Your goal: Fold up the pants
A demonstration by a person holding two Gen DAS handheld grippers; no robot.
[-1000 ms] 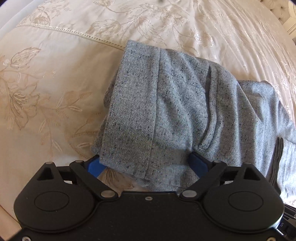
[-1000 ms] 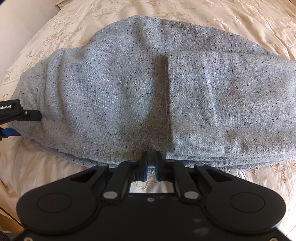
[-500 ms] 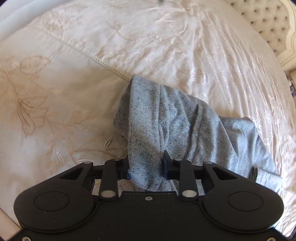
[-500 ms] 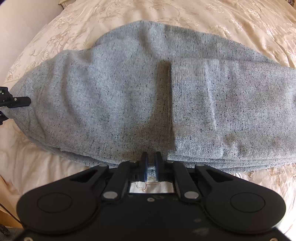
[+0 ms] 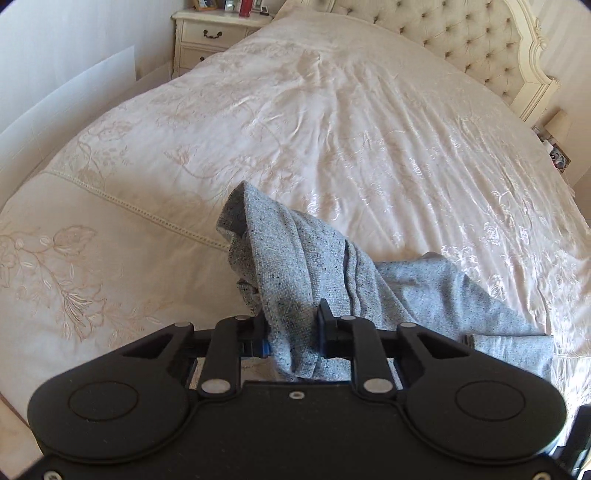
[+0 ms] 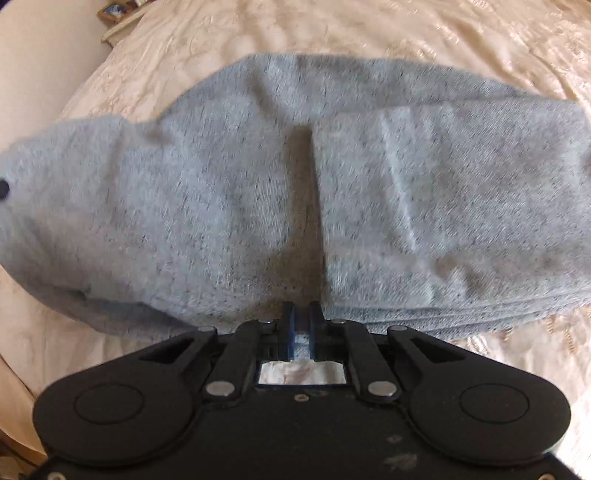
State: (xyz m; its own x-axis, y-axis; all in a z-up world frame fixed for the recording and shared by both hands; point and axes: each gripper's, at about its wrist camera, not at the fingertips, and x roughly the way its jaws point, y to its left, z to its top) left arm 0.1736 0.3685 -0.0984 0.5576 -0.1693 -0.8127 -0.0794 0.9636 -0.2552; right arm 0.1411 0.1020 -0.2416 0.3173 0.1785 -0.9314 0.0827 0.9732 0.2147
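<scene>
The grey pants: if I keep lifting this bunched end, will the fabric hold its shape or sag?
Probably sag: the grey pants already drape in soft folds from the left gripper, whose jaws are closing on them. The knit looks thick, so likely weighty. The right gripper pinches the near edge, which should anchor the rest.

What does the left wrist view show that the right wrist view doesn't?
Only the left wrist view: the left hand-held gripper closing on a bunched, lifted end of the pants, plus the tufted headboard and nightstand. Only the right wrist view: the right hand-held gripper pinching the near edge of the flat folded stack. Both: grey pants on the cream bedspread.
</scene>
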